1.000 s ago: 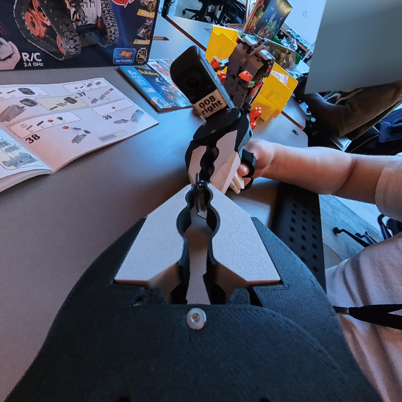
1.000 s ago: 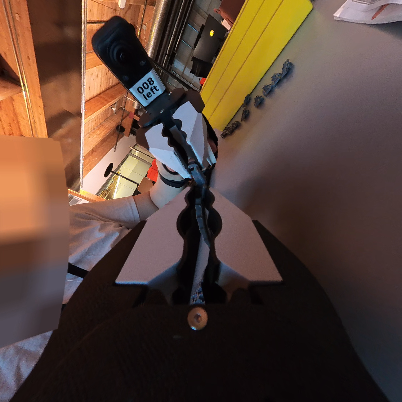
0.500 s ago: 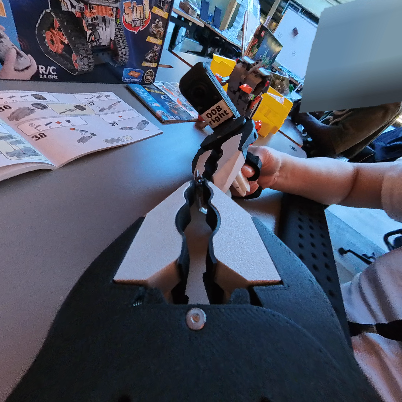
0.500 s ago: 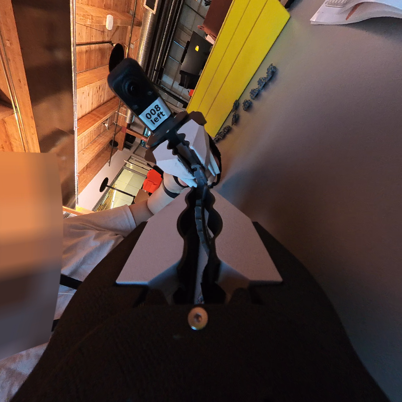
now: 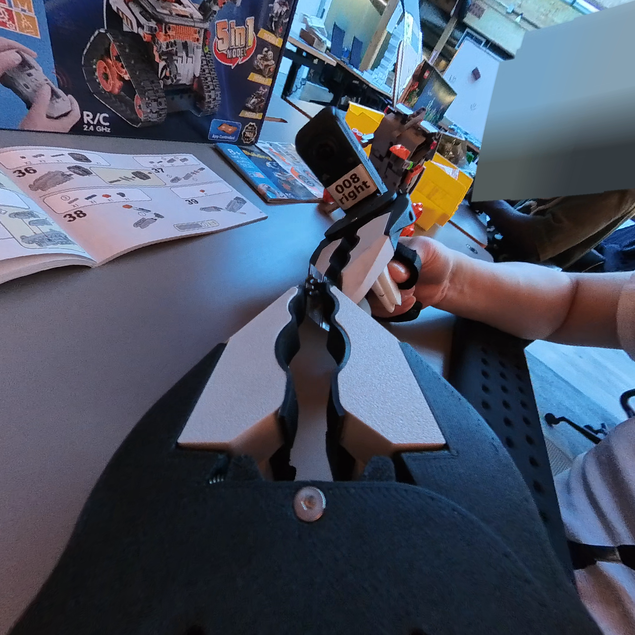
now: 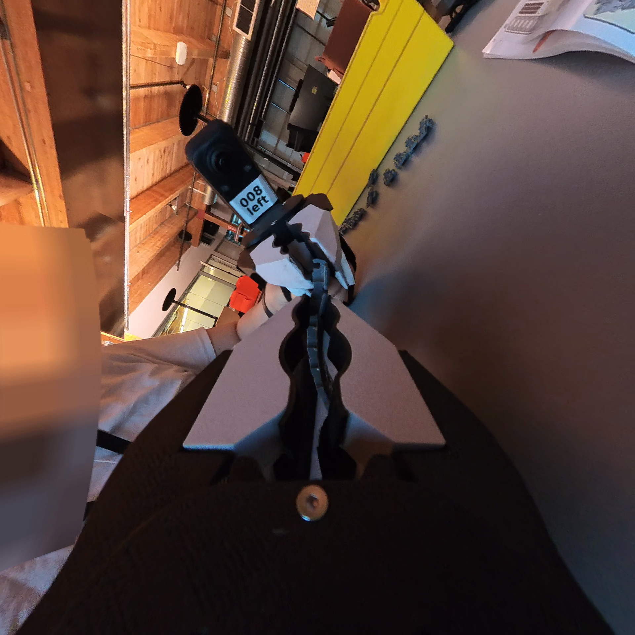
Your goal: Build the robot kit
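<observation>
Left wrist view: the left gripper (image 5: 314,305) has its jaws nearly closed, pinching the end of a dark track strip (image 5: 315,302) at the fingertips. The right gripper (image 5: 321,271) meets it tip to tip from beyond, tilted up and held by a hand (image 5: 417,271), with its camera (image 5: 326,149) above. Its tips close on the same strip. Both are raised over a grey table (image 5: 120,326). On the table to the left lies an open manual (image 5: 113,202); behind it stands a blue toy box (image 5: 144,65), and a thin booklet (image 5: 275,171) lies flat beside that. Behind the right gripper stands a dark brick model (image 5: 402,144) with orange parts, in front of yellow bins (image 5: 436,192). A black perforated chair back (image 5: 494,395) shows at lower right.

Right wrist view: this picture is turned sideways. The right gripper (image 6: 318,302) is almost shut on the track strip (image 6: 318,343), which runs lengthwise between its fingers and out past the tips. There the left gripper (image 6: 321,275) clamps the strip's far end, its camera (image 6: 223,161) above, a hand (image 6: 264,305) and pale sleeve (image 6: 154,360) behind. More track pieces (image 6: 409,154) lie in a row on the table (image 6: 515,309), near a yellow bin (image 6: 374,103). A corner of the manual (image 6: 567,31) shows at top right.
</observation>
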